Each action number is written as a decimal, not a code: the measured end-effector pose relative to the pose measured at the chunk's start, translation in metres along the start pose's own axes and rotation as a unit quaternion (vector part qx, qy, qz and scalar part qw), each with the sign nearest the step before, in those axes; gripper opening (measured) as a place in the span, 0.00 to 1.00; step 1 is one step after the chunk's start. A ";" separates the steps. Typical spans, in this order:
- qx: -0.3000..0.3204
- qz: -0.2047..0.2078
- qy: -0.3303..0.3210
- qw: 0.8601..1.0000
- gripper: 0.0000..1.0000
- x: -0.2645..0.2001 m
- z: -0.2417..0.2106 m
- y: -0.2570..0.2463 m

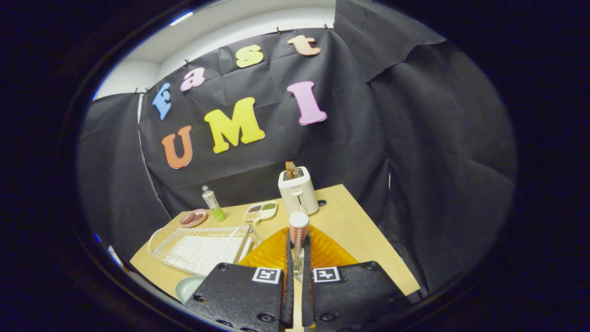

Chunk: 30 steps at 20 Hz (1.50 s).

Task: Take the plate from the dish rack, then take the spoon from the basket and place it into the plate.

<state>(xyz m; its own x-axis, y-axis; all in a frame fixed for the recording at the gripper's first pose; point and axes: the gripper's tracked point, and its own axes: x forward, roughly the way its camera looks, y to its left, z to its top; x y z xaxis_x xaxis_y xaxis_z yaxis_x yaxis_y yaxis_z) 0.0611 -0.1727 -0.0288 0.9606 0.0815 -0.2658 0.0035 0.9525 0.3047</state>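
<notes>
**Spoon clamped in the fingers above the orange plate**

I am looking forward along the gripper (298, 258) and seeing its two fingers drawn in close, with only a narrow slot between them. The spoon (298, 240) is standing upright in that slot, both fingers pressing on its clear handle, and its striped, rounded end is sticking up above the fingertips. So the jaws are sitting narrow and holding the spoon.

Directly under and just beyond the fingers, the ribbed orange plate (325, 251) is lying flat on the wooden table (364, 235), showing on either side of the spoon. I cannot tell whether the spoon is touching the plate or hanging above it.

To the left of the plate, the white wire dish rack (200, 249) is resting on the table, and its near corner is sitting right beside the plate's rim. A pale green dish (188, 287) is peeking out by the left finger, near the table's front edge.

Farther back, a white toaster (298, 190) is standing upright beyond the spoon with slices of toast poking from the top. Left of it I am seeing a divided tray (261, 211) with small fillings, then a bottle (212, 203) with a green base, then a small pink plate (193, 217) holding something brown.
</notes>
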 end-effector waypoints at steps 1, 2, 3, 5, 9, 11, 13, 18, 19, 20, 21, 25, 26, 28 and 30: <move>0.001 0.001 0.000 1.000 0.12 -0.008 -0.001 0.007; -0.001 0.008 0.001 1.000 0.12 -0.016 -0.002 0.017; -0.004 0.011 -0.001 1.000 0.12 -0.024 -0.002 0.026; -0.010 0.021 -0.001 1.000 0.12 -0.037 -0.005 0.047; -0.012 0.056 0.016 0.998 0.12 -0.059 -0.023 0.098; -0.015 0.070 0.020 0.997 0.12 -0.066 -0.035 0.124; -0.022 0.087 0.031 0.996 0.12 -0.073 -0.052 0.152; -0.043 0.111 0.043 0.992 0.12 -0.082 -0.092 0.205; -0.046 0.112 0.044 0.992 0.12 -0.080 -0.100 0.213; -0.052 0.112 0.045 0.991 0.12 -0.078 -0.109 0.220; -0.057 0.110 0.045 0.991 0.12 -0.076 -0.118 0.226; -0.063 0.117 0.073 0.988 0.12 -0.064 -0.156 0.247; -0.064 0.117 0.077 0.988 0.12 -0.061 -0.161 0.251; -0.065 0.120 0.083 0.987 0.12 -0.057 -0.169 0.257; -0.060 0.126 0.090 0.986 0.12 -0.053 -0.177 0.263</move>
<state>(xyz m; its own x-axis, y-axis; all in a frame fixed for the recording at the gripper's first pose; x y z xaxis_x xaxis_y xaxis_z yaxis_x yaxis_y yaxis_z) -0.0380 0.1252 -0.0964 0.8619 0.3601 -0.3570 -0.2721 0.9225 0.2736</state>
